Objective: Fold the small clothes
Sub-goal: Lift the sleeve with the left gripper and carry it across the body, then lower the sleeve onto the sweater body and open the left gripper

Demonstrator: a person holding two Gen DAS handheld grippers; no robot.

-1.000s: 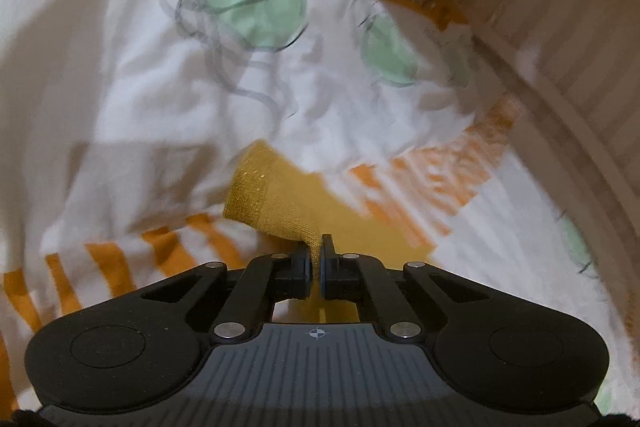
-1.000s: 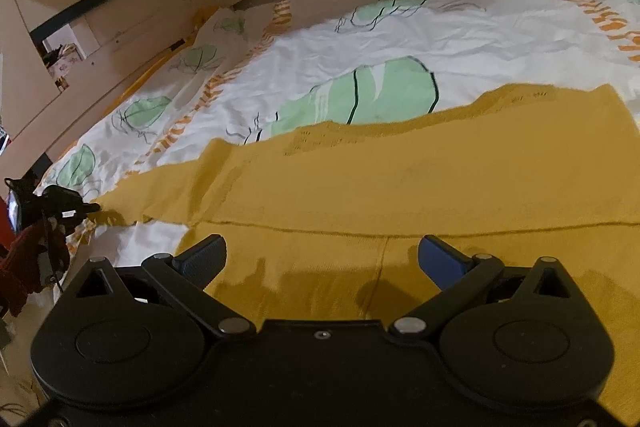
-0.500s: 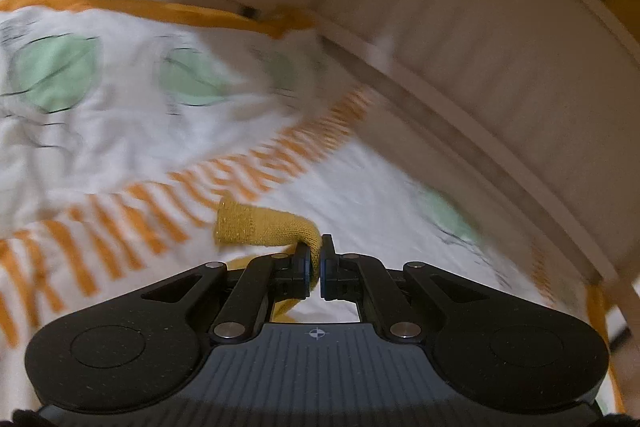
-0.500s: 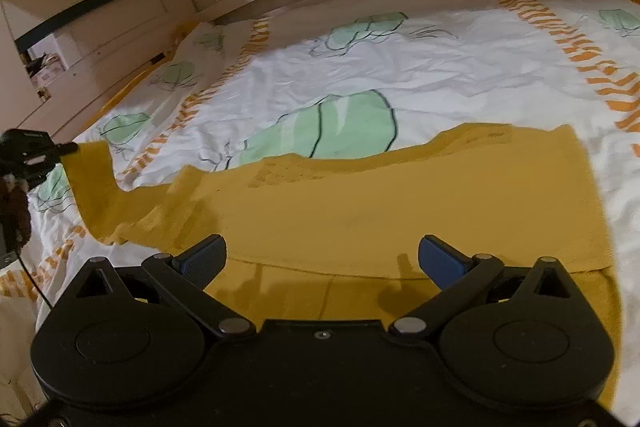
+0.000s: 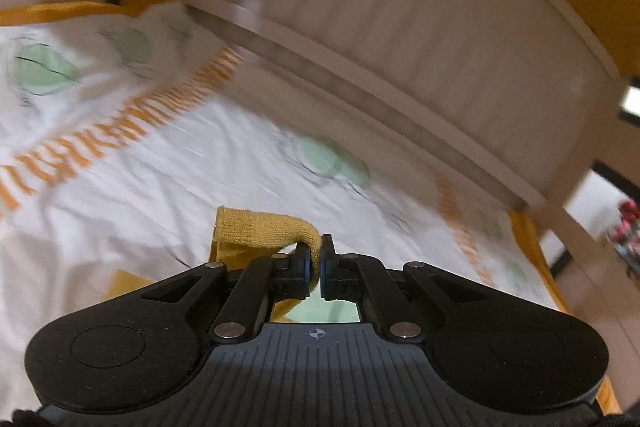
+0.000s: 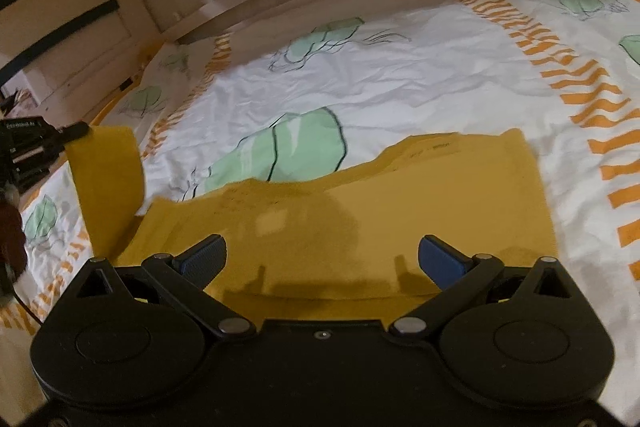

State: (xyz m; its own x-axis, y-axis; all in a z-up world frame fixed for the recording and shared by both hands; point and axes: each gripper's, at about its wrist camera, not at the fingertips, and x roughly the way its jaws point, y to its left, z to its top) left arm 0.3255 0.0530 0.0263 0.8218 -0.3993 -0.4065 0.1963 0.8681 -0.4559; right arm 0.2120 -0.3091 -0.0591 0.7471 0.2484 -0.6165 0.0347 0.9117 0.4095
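— What was under everything?

— A white bed sheet [image 6: 400, 83] with green shapes and orange stripes, and a pale slatted bed rail [image 5: 400, 39] behind it.

— And the yellow knit garment [image 6: 400, 211]?

— It lay flat on the sheet (one sleeve [image 5: 260, 227] was lifted), pinched in the closed left gripper [image 5: 315, 259]. The right gripper [image 6: 320, 259] hovered above it, jaws wide apart, holding nothing.

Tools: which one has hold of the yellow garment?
The left tool, pinched shut on the yellow garment's sleeve; the right tool hangs open above it.

No text, label or number is legible anywhere in either view.
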